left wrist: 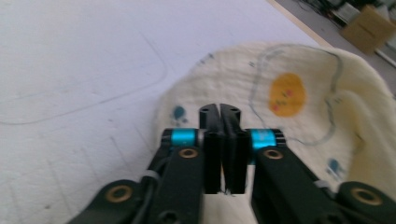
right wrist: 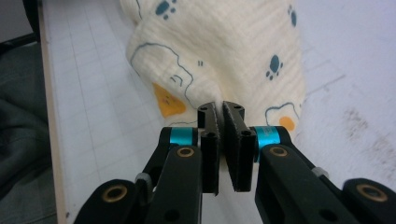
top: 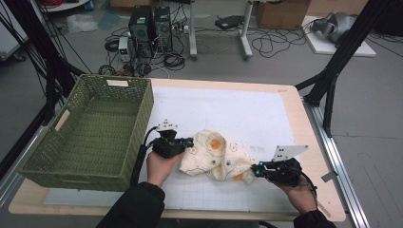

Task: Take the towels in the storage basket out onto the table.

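1. Cables, computer towers and cardboard boxes are cluttering the grey floor beyond the far edge of the wooden counter [top: 311,142], which is carrying a white gridded mat [top: 228,109] and, along its left edge, an empty olive-green woven plastic basket [top: 90,128].
2. Toward the near edge, between the two hands, a crumpled cream muslin cloth printed with orange ducks and blue paw marks [top: 214,154] is lying on the mat, just beside the basket's right wall.
3. At the cloth's left end, the left tool [top: 188,141] is pinching the fabric, its jaws nearly together in the left gripper view with the cloth [left wrist: 289,98] spreading out beyond them.
4. Nearer the counter's right edge, the right tool [top: 255,169] is clenching the opposite end, and the right gripper view is showing the cloth [right wrist: 224,51] bunching into its closed jaws.
5. Doing this step well likely means keeping both pinches firm and drawing the hands apart evenly, so the fabric is stretching flat rather than slipping free.
6. Lifting only slightly should be keeping the sagging middle from dragging and refolding on the mat.
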`<state>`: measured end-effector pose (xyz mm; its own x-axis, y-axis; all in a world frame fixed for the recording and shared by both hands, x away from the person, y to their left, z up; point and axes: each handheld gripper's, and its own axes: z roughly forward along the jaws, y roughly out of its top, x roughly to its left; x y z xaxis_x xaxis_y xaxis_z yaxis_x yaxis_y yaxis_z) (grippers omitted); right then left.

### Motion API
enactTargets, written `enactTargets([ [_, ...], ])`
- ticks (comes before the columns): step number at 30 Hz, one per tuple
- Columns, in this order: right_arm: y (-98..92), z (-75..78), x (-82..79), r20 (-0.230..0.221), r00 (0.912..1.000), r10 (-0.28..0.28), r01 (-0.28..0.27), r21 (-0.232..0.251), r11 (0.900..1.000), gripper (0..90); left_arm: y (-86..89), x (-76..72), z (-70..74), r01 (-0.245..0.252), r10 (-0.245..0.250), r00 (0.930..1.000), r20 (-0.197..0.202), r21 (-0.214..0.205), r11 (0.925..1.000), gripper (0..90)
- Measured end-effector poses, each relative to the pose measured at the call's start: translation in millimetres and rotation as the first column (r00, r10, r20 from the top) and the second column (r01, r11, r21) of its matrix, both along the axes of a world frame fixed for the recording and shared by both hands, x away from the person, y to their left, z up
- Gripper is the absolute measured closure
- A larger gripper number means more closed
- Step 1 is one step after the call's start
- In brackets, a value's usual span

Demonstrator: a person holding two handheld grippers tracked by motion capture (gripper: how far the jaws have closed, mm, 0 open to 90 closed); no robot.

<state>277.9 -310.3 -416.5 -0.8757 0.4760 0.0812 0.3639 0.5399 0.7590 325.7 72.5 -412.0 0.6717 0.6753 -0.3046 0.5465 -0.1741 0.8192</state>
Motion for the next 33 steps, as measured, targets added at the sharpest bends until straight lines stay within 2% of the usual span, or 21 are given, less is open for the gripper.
enactTargets([
  [4, -1.0, -4.4, -2.5, -0.002, 1.0, 0.009, -0.009, -0.005, 0.9999, 85.0, 3.1, -14.6, -1.5, 0.087, -0.087, 0.9962, -0.009, 0.004, 0.9962, 65.1],
  [6, -0.9, -5.3, -3.7, -0.003, 1.0, 0.006, -0.006, -0.002, 1.0, 84.9, 2.3, -21.3, -3.7, 0.121, -0.12, 0.9923, -0.029, 0.012, 0.9926, 56.5],
  [8, -0.6, -6.6, -3.6, -0.007, 1.0, 0.007, -0.007, -0.002, 1.0, 84.7, 0.4, -28.1, -6.1, 0.143, -0.141, 0.9897, -0.024, 0.057, 0.9881, 47.9],
  [10, 0.2, -8.1, -3.3, -0.01, 0.9999, 0.006, -0.006, -0.002, 1.0, 84.5, -0.7, -30.0, -10.1, 0.173, -0.169, 0.9842, -0.054, 0.082, 0.9815, 44.0],
  [11, 0.4, -8.9, -3.0, -0.012, 0.9999, 0.008, -0.008, -0.002, 1.0, 84.4, -1.6, -30.5, -12.0, 0.181, -0.174, 0.9827, -0.063, 0.113, 0.977, 41.4],
  [13, 0.9, -10.2, -2.4, -0.018, 0.9998, 0.012, -0.012, -0.005, 0.9999, 84.3, -4.2, -30.9, -16.7, 0.187, -0.177, 0.9818, -0.069, 0.17, 0.9676, 40.9],
  [14, 1.2, -10.4, -2.5, -0.017, 0.9998, 0.01, -0.01, -0.005, 0.9999, 84.2, -5.8, -30.5, -19.6, 0.198, -0.186, 0.9793, -0.079, 0.184, 0.9629, 41.0],
  [16, 1.2, -10.8, -2.2, -0.017, 0.9998, 0.012, -0.012, -0.008, 0.9999, 84.1, -10.4, -31.0, -24.2, 0.206, -0.194, 0.9781, -0.075, 0.235, 0.9498, 43.3],
  [20, 1.3, -11.9, -1.5, -0.019, 0.9997, 0.015, -0.015, -0.009, 0.9998, 83.9, -16.4, -32.9, -27.2, 0.18, -0.183, 0.9829, -0.02, 0.304, 0.9354, 67.4],
  [21, 1.8, -12.0, -1.8, -0.022, 0.9997, 0.014, -0.014, -0.007, 0.9999, 83.8, -16.2, -32.4, -27.4, 0.171, -0.176, 0.9843, -0.013, 0.311, 0.9349, 74.3],
  [24, 2.4, -12.1, -2.0, -0.023, 0.9996, 0.015, -0.015, -0.011, 0.9998, 83.6, -13.6, -29.5, -28.0, 0.161, -0.163, 0.9864, -0.018, 0.301, 0.9398, 85.0],
  [29, 2.6, -12.3, -1.8, -0.019, 0.9996, 0.02, -0.02, -0.009, 0.9998, 83.4, -13.1, -28.4, -28.2, 0.167, -0.168, 0.9856, -0.023, 0.294, 0.9412, 87.8],
  [32, 2.8, -12.1, -1.0, -0.017, 0.9996, 0.02, -0.021, -0.008, 0.9998, 83.3, -12.4, -27.6, -28.6, 0.166, -0.164, 0.9859, -0.032, 0.281, 0.9451, 88.7],
  [33, 3.0, -12.0, -0.8, -0.02, 0.9996, 0.019, -0.019, -0.004, 0.9998, 83.3, -12.0, -26.9, -28.5, 0.171, -0.169, 0.9851, -0.033, 0.283, 0.9437, 88.8],
])
